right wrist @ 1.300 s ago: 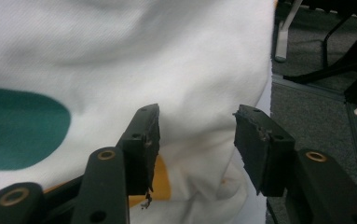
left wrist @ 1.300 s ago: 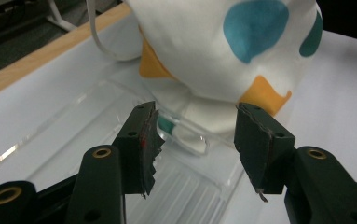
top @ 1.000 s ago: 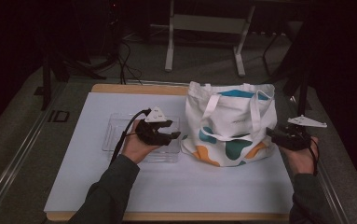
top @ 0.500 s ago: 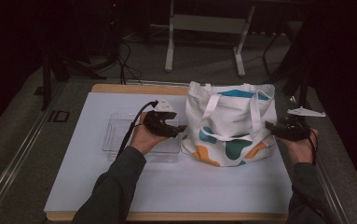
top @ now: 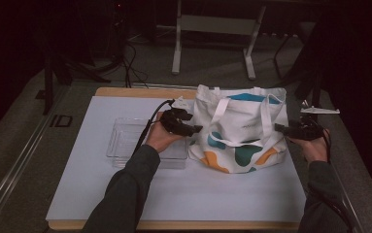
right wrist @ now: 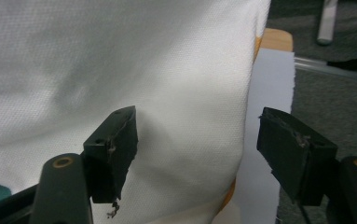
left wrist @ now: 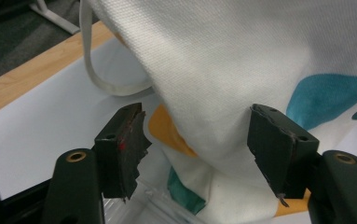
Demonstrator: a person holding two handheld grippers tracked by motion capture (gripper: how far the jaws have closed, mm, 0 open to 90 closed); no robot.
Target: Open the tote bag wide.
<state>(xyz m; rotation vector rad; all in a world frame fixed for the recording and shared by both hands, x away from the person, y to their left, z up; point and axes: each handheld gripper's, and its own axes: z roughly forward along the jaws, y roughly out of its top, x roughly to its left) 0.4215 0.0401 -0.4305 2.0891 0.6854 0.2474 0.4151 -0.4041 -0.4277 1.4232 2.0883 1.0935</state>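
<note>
A white tote bag (top: 242, 128) with teal and orange blotches stands on the white mat, its two handles hanging down the front. My left gripper (top: 197, 129) is at the bag's left side. In the left gripper view the gripper (left wrist: 199, 149) has bag cloth (left wrist: 241, 70) bulging between its jaws, the pads off it; these jaws have just been closing a little. My right gripper (top: 277, 127) points at the bag's right edge. In the right gripper view this gripper (right wrist: 197, 144) straddles that cloth edge (right wrist: 120, 60) without pressing; its jaws have just been opening.
A clear plastic tray (top: 125, 141) sits on the mat left of the bag, under my left wrist. The white mat (top: 125, 199) covers a wooden table (top: 125, 91). Dark floor, cables and a stand's legs lie beyond the far edge.
My left hand has moved right and away from me, from over the tray to the bag's left side. My right hand has shifted farther up along the bag's right edge.
</note>
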